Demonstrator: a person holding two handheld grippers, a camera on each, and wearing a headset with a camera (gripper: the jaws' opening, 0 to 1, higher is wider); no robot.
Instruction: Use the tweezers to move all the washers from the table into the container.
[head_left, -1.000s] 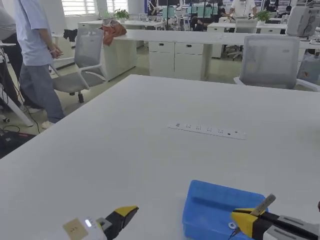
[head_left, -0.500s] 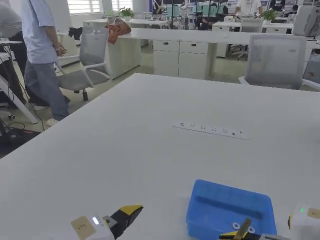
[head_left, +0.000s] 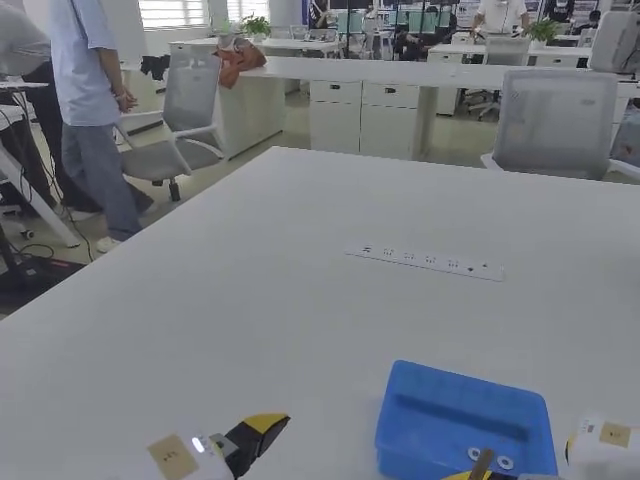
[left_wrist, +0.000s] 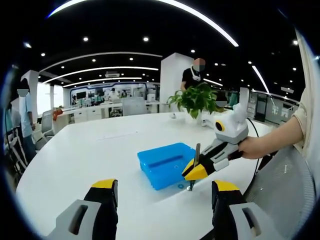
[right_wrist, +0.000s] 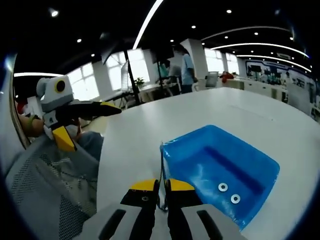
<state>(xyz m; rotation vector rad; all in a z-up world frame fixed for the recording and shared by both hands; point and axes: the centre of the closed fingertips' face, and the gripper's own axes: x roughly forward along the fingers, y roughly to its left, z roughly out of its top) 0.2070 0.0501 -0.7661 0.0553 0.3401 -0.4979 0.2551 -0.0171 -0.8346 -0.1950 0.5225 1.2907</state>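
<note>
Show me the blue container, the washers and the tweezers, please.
Container (head_left: 432, 428): head view, bare floor.
Washers (right_wrist: 220, 187): right gripper view, left washer's ring.
Tweezers (left_wrist: 197, 150): left gripper view, upper end.

Two washers (right_wrist: 223, 187) in one blue container (right_wrist: 192, 146), ahead-right of the right gripper (right_wrist: 161, 184); one pair of tweezers (left_wrist: 197, 152).

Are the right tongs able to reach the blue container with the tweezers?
Probably yes: the right tongs, shut on the tweezers, sit right beside the blue container, and nothing covers its open top.
</note>
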